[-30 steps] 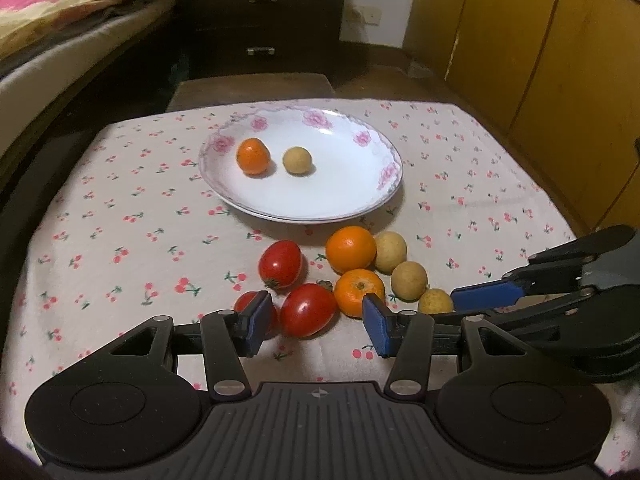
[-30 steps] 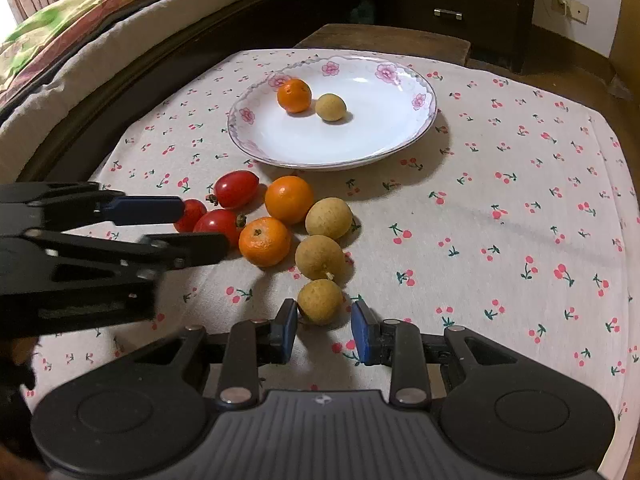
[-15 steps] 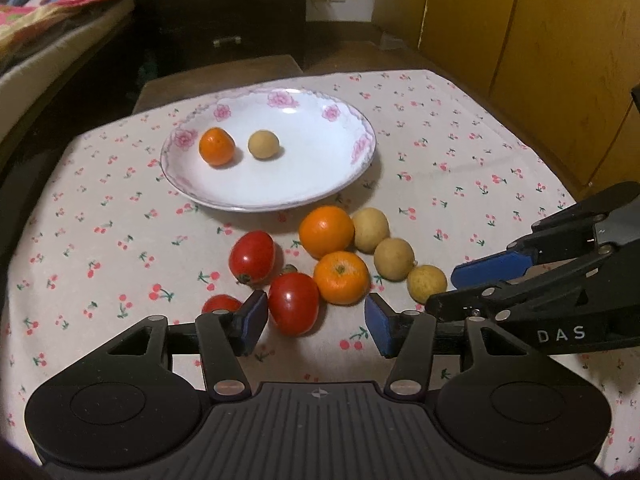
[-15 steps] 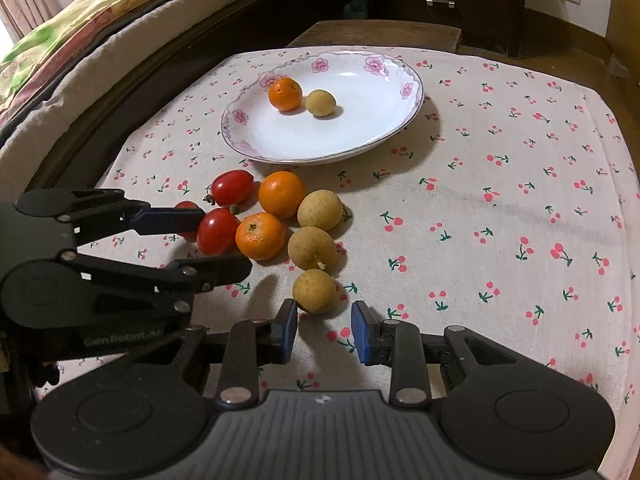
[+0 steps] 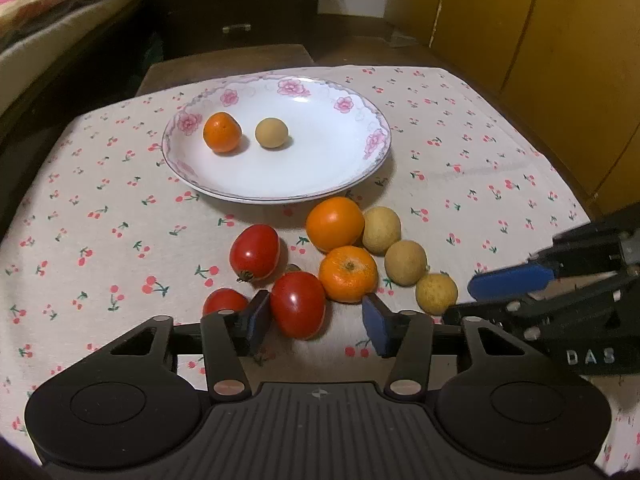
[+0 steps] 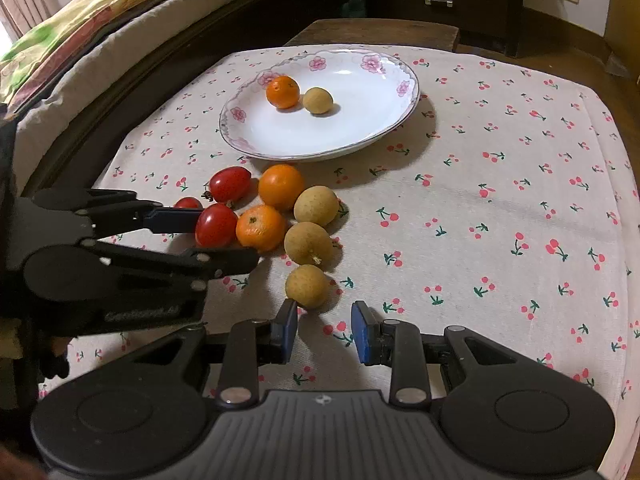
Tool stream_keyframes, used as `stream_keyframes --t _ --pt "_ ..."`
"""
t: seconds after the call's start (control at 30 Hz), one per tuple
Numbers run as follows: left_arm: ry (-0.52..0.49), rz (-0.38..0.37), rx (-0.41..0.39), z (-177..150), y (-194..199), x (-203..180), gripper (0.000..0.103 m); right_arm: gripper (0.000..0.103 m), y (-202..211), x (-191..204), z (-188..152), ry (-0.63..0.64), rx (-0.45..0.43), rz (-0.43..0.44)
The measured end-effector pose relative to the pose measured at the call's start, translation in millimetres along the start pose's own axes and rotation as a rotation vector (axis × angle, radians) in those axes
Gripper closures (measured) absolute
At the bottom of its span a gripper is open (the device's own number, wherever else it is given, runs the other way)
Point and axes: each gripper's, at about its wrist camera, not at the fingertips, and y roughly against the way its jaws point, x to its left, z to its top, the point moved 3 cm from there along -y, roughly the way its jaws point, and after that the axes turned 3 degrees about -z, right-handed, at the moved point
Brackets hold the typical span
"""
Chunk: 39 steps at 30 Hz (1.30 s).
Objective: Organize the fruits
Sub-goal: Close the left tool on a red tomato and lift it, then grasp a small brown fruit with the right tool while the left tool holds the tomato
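Two grippers, left gripper (image 5: 316,322) fingers closing around a tomato (image 5: 298,304), right gripper (image 6: 324,330) fingers narrow, empty.

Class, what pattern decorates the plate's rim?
Pink flowers around the white plate rim, with a thin dark scalloped line; clearest in the left wrist view.

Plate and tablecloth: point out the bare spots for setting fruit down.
The plate is bare right of its tangerine and longan. The tablecloth is bare on its right. It is crowded below the plate, around the tomatoes.
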Motion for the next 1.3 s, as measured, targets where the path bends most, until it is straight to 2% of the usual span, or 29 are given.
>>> stream_keyframes --t 0.27,0.33,0.4,1.07,1.3 --pt "0.027 0.007 0.001 0 2 1 0.055 0.072 2 -3 -1 0.002 -0.001 -0.005" --pt "0.034 0.009 0.006 -1 4 2 0.063 0.072 2 -2 -1 0.007 -0.001 -0.007" --pt "0.05 -0.007 0.01 -3 7 3 0.065 0.072 3 -1 -1 0.012 -0.001 -0.006" --pt "0.055 -0.062 -0.012 -7 26 -6 0.066 0.072 9 -3 -4 0.017 -0.013 -0.003" --pt "0.049 -0.056 0.011 -12 23 -6 0.066 0.072 7 -3 -9 0.029 -0.006 -0.008"
